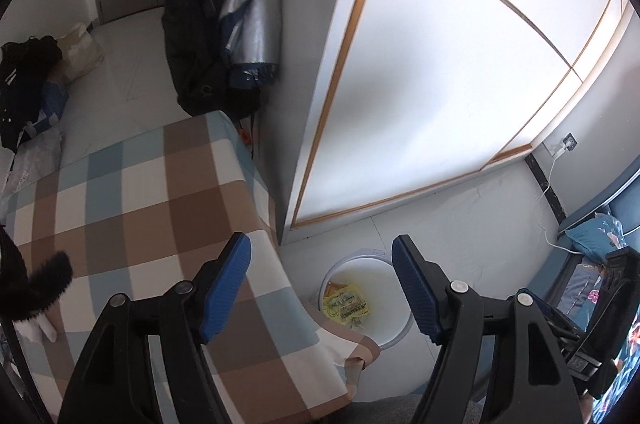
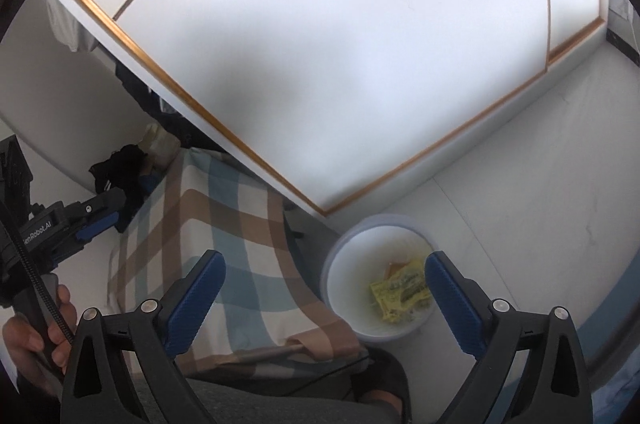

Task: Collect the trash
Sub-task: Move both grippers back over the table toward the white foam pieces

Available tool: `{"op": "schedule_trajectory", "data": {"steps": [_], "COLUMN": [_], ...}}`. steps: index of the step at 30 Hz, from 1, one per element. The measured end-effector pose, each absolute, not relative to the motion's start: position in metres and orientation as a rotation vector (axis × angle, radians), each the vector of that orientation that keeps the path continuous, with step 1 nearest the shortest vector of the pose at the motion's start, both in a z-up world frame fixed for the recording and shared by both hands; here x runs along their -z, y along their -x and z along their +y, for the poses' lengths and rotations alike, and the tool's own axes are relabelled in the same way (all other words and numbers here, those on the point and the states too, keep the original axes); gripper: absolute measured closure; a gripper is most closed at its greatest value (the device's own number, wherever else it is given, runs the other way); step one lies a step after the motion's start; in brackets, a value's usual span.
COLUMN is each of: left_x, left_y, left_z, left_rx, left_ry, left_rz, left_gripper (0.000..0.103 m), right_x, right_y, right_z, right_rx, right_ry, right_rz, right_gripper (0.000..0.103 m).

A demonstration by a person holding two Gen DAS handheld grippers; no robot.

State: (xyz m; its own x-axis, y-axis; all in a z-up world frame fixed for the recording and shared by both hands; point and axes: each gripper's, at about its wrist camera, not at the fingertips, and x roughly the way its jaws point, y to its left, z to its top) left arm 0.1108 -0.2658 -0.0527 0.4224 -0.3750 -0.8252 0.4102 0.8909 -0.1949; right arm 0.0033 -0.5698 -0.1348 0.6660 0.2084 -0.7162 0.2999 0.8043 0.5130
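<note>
Below the right tongs (image 2: 324,298), which stand apart and empty, the white bin (image 2: 340,264) sits on the floor with a yellow wrapper (image 2: 400,292) already inside; the left tongs (image 1: 322,288) are likewise apart and empty over the checked desk (image 1: 140,192). Judged next: swing left to the white scrap (image 1: 40,330) at the desk's near-left edge and pinch it low, avoiding the black furry object (image 1: 44,280) beside it and the overhanging cloth corner.

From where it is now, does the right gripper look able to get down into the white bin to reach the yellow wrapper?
Probably yes. The right gripper is open and empty, above the white bin, whose top is uncovered. The yellow wrapper lies exposed inside, and the checked tablecloth stops short of the rim.
</note>
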Motion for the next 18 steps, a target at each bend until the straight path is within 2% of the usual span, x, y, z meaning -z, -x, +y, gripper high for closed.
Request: {"op": "schedule_trajectory", "data": {"steps": [13,18], "left_x": [0.004,-0.005], "left_y": [-0.1,-0.098], "left_z": [-0.143,-0.088], "left_rx": [0.292,0.228], "left_ry": [0.064,0.109], "left_rz": [0.834,0.788], "left_gripper": [0.016,0.015], "right_x": [0.037,0.017], "right_y": [-0.019,-0.034], "right_z": [-0.471,-0.42], "right_rx": [-0.072,-0.159], "right_ry": [-0.496,-0.467], "right_rz": [0.689,0.66], "right_gripper": [0.002,0.002]}}
